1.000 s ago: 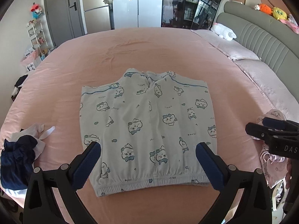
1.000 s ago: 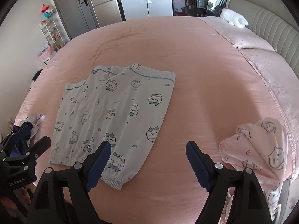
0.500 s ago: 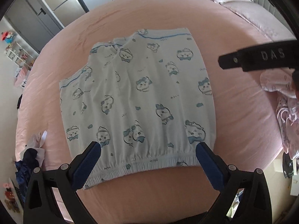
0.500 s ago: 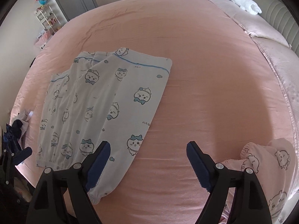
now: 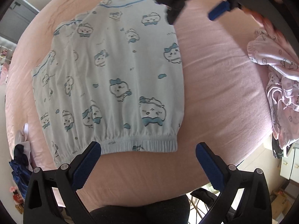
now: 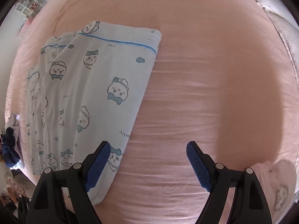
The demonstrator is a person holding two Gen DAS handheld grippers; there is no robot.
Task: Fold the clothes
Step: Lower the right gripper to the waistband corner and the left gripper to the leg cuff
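Your fingers on both grippers are spread wide and they hold nothing. Between the blue pads of your left gripper [image 5: 148,150] you see the elastic waistband of the white shorts [image 5: 112,71] and, below it, bare pink sheet — the pads do not touch the cloth. Your right gripper [image 6: 148,150] hangs over the right edge of the same shorts [image 6: 89,93]; its left pad is in front of the printed cloth and its right pad is over the sheet, so the edge runs up between them.

The shorts lie flat on the pink bed sheet [image 5: 214,85], folded in half along their length, with blue cartoon animals printed on them and a blue line near the leg hems at the far end. In the left view your right gripper [image 5: 218,12] shows at the top, blurred, above the far right corner of the shorts.

At the right of the bed lies a pink printed garment [image 5: 276,85], crumpled, well apart from the shorts. At the left edge lies a small heap of dark blue and white clothes [image 5: 20,155].
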